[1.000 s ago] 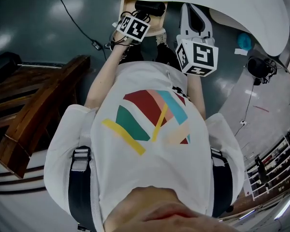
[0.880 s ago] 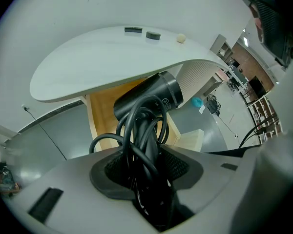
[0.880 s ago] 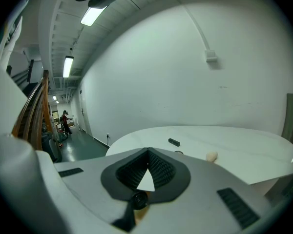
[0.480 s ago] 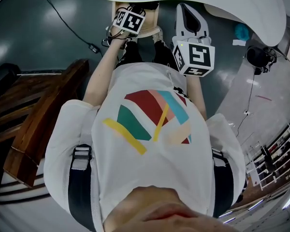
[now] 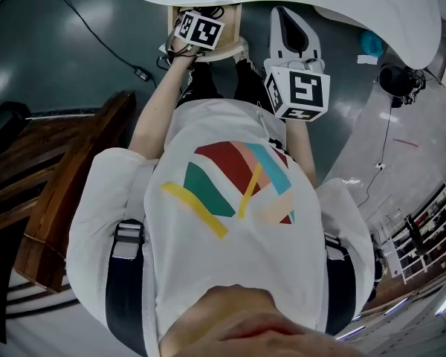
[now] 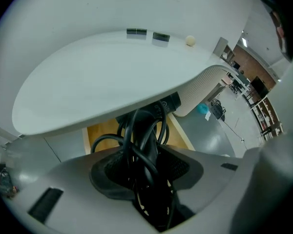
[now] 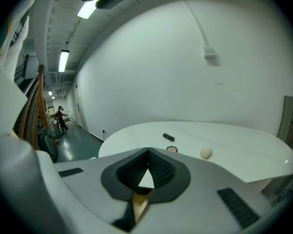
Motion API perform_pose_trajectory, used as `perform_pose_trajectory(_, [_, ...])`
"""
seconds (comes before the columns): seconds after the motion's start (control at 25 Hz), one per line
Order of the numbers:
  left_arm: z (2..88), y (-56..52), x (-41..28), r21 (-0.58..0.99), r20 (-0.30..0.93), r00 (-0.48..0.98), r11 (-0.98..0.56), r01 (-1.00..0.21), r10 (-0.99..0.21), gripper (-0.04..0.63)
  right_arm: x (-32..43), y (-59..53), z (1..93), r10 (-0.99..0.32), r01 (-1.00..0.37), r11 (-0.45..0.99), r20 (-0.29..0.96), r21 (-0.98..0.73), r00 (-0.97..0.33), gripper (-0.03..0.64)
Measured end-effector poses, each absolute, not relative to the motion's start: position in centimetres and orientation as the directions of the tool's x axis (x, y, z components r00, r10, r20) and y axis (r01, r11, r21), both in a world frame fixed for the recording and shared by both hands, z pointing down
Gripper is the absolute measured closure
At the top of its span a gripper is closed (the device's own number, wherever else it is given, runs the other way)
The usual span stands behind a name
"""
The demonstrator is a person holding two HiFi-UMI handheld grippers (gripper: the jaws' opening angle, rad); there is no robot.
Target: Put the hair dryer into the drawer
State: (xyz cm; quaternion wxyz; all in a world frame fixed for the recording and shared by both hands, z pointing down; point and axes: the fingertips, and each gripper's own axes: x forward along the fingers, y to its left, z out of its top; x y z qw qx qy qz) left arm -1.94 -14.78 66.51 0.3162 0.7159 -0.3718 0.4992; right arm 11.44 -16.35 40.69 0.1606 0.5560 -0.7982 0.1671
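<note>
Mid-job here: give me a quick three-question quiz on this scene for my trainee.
1. True or false: the left gripper is clamped on a black hair dryer and its cord.
2. Which lies on the white table? A a small pale round object; B a mug; C a book.
3. Fill in: the right gripper holds ____.
Key: 1 true; 2 A; 3 nothing.

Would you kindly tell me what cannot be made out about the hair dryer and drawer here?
Hair dryer: left gripper view; its far end is partly hidden under the table.
Drawer: head view; the left gripper and the table cover its inside.
Small items on the table: right gripper view; too small to name.
</note>
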Motion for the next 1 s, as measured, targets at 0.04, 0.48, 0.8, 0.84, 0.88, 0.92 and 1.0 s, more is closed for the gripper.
perform_pose_trajectory(0.04, [66.6, -15.0, -2.1, 0.076, 0.948, 0.222, -0.516, -0.854, -0.229, 0.422, 11.4, -16.5, 40.7, -0.833, -0.941, 0.328, 0.443, -0.086, -0.331, 0.606])
perform_pose_trajectory(0.48, [70.3, -16.7, -1.8, 0.104, 0.910, 0.192, -0.246, -0.964, -0.368, 0.422, 11.9, -15.7, 42.4, -0.792, -0.940, 0.341, 0.534, -0.015, -0.296, 0.606])
perform_pose_trajectory(0.8, [72.5, -17.2, -2.0, 0.092, 0.920, 0.168, -0.223, -0.971, -0.355, 0.422, 10.0, -14.6, 43.5, -0.755, -0.927, 0.375, 0.571, -0.025, -0.322, 0.606])
perform_pose_trajectory(0.84, [72.8, -17.2, -1.8, 0.103, 0.919, 0.176, -0.217, -0.971, -0.353, 0.422, 9.8, -14.4, 43.7, -0.749, -0.924, 0.381, 0.576, -0.028, -0.326, 0.606])
perform_pose_trajectory(0.88, [73.2, -17.0, -1.6, 0.115, 0.920, 0.183, -0.209, -0.971, -0.347, 0.422, 9.6, -14.2, 43.9, -0.743, -0.922, 0.385, 0.583, -0.030, -0.329, 0.606])
perform_pose_trajectory(0.92, [73.6, -16.9, -1.6, 0.122, 0.922, 0.187, -0.202, -0.972, -0.339, 0.422, 9.5, -14.0, 44.0, -0.736, -0.921, 0.388, 0.591, -0.032, -0.331, 0.606])
perform_pose_trajectory(1.0, [74.1, -17.1, -1.7, 0.123, 0.924, 0.185, -0.197, -0.973, -0.335, 0.422, 9.5, -13.7, 44.4, -0.727, -0.921, 0.389, 0.605, -0.030, -0.327, 0.607])
